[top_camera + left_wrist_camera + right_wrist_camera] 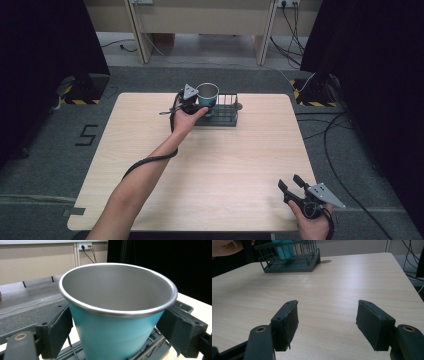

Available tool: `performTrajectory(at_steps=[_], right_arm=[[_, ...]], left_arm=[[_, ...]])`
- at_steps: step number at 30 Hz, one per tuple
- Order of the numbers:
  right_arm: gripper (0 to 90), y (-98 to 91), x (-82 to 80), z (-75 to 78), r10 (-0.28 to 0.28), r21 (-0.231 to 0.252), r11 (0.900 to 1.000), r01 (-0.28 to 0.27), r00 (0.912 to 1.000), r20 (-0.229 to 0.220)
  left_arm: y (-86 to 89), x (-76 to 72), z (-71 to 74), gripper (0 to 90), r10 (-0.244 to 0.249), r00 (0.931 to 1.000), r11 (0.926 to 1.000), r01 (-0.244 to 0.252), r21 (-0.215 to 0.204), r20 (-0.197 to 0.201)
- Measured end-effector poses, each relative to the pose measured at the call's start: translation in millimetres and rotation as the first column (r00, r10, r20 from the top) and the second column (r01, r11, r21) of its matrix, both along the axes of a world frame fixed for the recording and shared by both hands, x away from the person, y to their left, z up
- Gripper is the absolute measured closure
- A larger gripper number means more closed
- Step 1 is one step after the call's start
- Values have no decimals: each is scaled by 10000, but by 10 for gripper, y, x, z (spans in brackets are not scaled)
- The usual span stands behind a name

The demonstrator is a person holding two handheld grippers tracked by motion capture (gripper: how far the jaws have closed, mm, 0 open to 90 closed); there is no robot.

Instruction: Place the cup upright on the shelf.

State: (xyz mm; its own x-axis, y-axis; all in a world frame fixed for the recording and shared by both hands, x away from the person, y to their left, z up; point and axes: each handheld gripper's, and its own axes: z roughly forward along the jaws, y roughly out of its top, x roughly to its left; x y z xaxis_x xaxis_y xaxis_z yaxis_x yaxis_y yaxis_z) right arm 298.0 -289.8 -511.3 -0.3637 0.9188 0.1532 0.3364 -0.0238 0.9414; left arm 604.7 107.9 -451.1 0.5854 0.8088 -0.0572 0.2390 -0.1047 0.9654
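Note:
A teal cup (207, 93) with a bare metal inside stands upright over the left end of a dark wire rack (226, 116) at the table's far middle. My left gripper (202, 104) is shut on the cup from the near left. In the left gripper view both pads press the cup's (112, 332) teal wall, and the rack (150, 346) lies just below it. My right gripper (289, 181) is held open at the near right corner of the table. In the right gripper view its jaws (327, 322) stand wide apart over bare wood, with the rack (289, 265) and cup (284, 250) far ahead.
The light wooden table (225, 165) stands on grey carpet. Black curtains hang at both sides. Cables (335, 150) trail over the floor at the right, and yellow-black striped bases (310, 95) sit beyond the far corners. A small round hole (325, 261) lies right of the rack.

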Motion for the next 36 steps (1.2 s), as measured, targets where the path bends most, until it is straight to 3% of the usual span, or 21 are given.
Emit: performTrajectory(at_steps=[24, 36], right_arm=[[344, 8, 2, 1, 0, -62, 10000, 0, 10000, -12], [344, 3, 6, 1, -34, -112, 9999, 34, 10000, -2]], left_arm=[[227, -251, 127, 142, -212, 9991, 9998, 214, -45, 373], [423, -422, 148, 142, -357, 9988, 9994, 358, -17, 348]])
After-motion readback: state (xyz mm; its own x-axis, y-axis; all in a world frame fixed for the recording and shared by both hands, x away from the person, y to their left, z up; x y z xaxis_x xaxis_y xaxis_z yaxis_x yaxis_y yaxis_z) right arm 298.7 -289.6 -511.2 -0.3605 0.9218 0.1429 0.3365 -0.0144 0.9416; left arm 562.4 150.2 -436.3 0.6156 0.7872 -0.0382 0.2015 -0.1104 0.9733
